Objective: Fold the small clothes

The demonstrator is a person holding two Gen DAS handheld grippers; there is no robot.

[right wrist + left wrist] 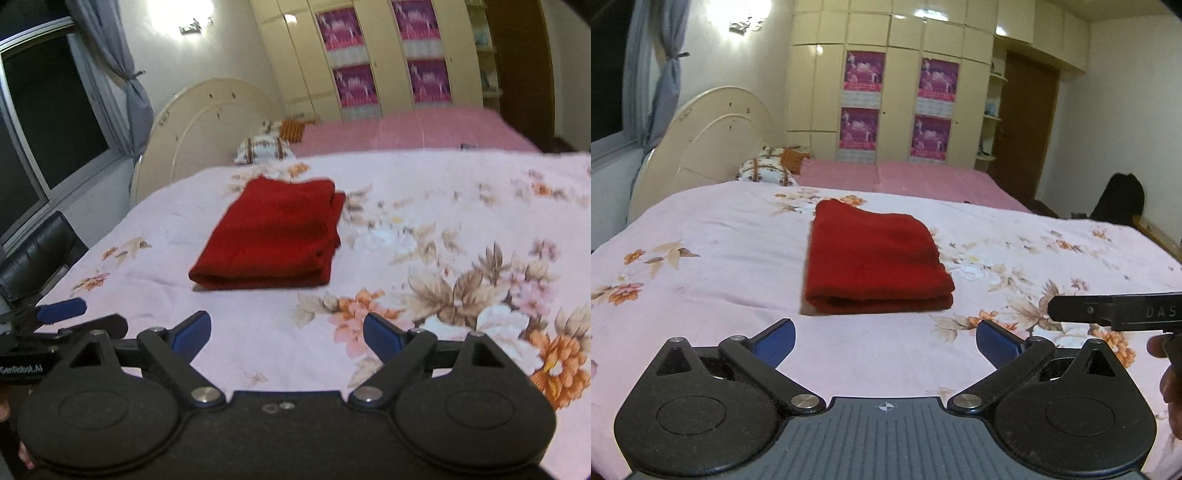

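Observation:
A red cloth (873,264) lies folded into a thick rectangle on the pink floral bedspread (701,258). It also shows in the right wrist view (271,236). My left gripper (885,341) is open and empty, just short of the cloth's near edge. My right gripper (286,332) is open and empty, a little back from the cloth and to its right. The right gripper's body shows at the right edge of the left wrist view (1115,310). The left gripper's blue fingers (61,309) show at the left edge of the right wrist view.
A cream headboard (701,147) and a patterned pillow (764,171) stand at the far left. A second bed with a pink sheet (897,177) lies behind. A black bag (1119,199) sits at the right. A black chair (37,254) stands left of the bed.

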